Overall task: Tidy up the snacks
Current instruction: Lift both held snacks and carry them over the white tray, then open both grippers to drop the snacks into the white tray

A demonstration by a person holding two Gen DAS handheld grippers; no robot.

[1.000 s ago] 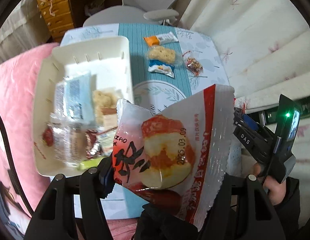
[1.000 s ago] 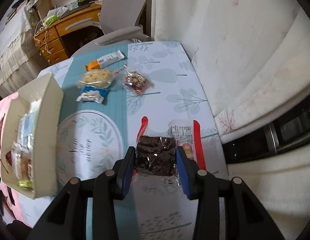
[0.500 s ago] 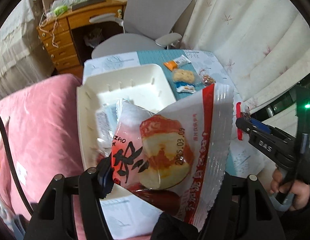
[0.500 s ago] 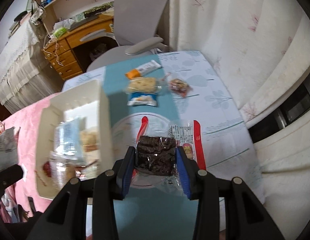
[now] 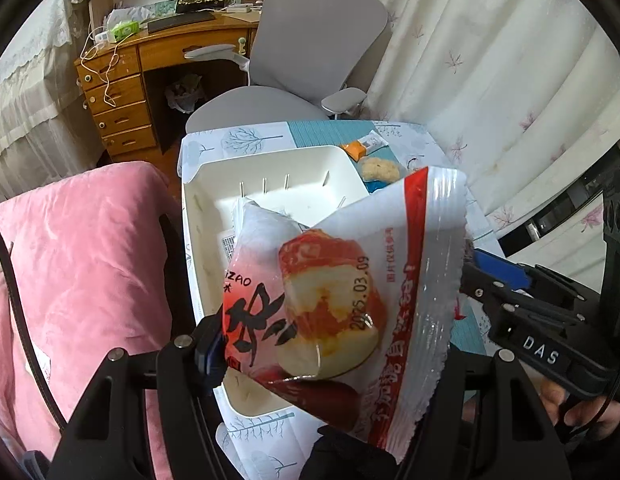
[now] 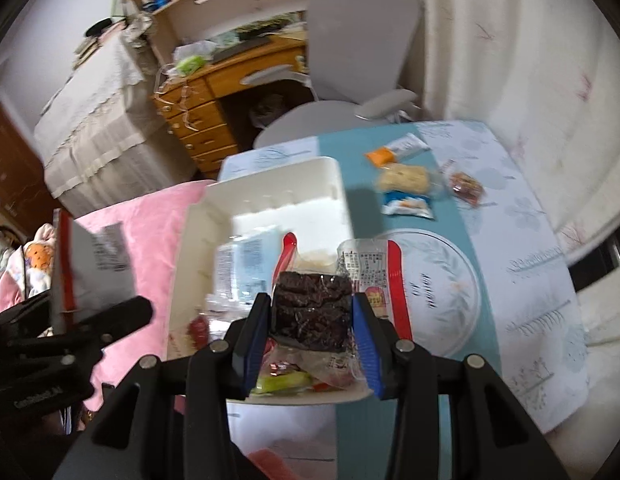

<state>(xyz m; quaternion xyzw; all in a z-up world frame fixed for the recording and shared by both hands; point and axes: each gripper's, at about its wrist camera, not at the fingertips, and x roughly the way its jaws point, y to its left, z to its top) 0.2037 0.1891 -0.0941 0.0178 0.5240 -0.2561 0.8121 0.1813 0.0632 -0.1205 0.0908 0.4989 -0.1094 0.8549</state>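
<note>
Lifted higher and pulled back since the earlier frames, both grippers now over the near end of the white tray rather than over the patterned tablecloth. Left wrist view: left gripper (image 5: 330, 344) closed on a red-and-white snack packet (image 5: 350, 280), raised in front of the lens and hiding much of the white tray (image 5: 269, 168); pink bedding (image 5: 89, 260) to the left, right gripper (image 5: 522, 308) at the right edge, office chair (image 5: 310, 40) and wooden desk (image 5: 121, 92) behind. Right wrist view: right gripper (image 6: 310, 320) clamped on a dark brownie-like bar in a clear red-edged wrapper (image 6: 310, 308), poised over the tray's near end, above snacks already lying inside; four loose snacks, including an orange-and-white bar (image 6: 398, 150) and a blue-and-white packet (image 6: 408, 204), on the teal runner (image 6: 430, 208) beyond; left gripper (image 6: 81, 320) with its packet at the left. Best handled, by judgement: lower each packet into a bare patch of tray before opening, one hand at a time, keeping the wrappers clear of the rim.
</note>
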